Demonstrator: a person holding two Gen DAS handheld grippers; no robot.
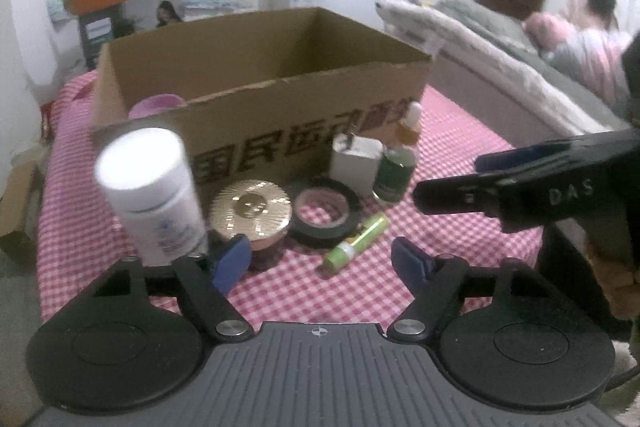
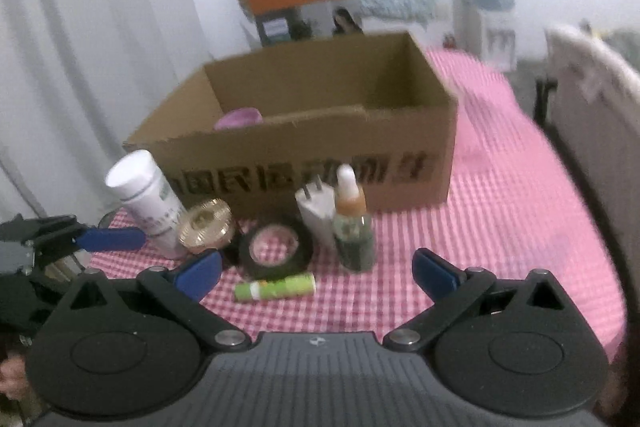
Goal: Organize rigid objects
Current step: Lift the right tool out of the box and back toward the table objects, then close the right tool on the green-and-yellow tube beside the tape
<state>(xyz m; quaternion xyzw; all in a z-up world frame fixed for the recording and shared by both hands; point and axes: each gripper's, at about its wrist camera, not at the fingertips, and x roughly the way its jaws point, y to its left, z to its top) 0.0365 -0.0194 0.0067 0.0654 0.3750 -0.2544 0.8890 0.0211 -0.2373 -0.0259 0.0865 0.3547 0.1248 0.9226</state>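
white bottle (image 1: 150, 195) upright at the left end of the row, in front of the cardboard box (image 1: 280, 131), just left of the gold-lidded jar (image 1: 251, 211). long axis vertical, leaning a little in the fisheye. sits outside and left of the left tool (image 1: 320, 259), whose left finger (image 1: 230, 263) shows right beside the bottle's base; contact cannot be told. left tool spread wide, nothing between the fingers. nearer of the two by far; probably needs a shift left to straddle the bottle.

right tool (image 2: 316, 275) also released and empty, pointed at the green tube (image 2: 275, 287) lying crosswise on the gingham-covered desk (image 2: 500, 227), with the tape roll (image 2: 276, 247), white charger plug (image 2: 316, 211) and dropper bottle (image 2: 352, 223) just behind.

box open-topped, pink bowl (image 2: 239, 118) already inside at the left; right part looks free. tall front wall of the box to clear on any lift. jar close on the bottle's right, so little room there; desk edge near on the left. bed (image 1: 500, 67) off to the right, well apart.
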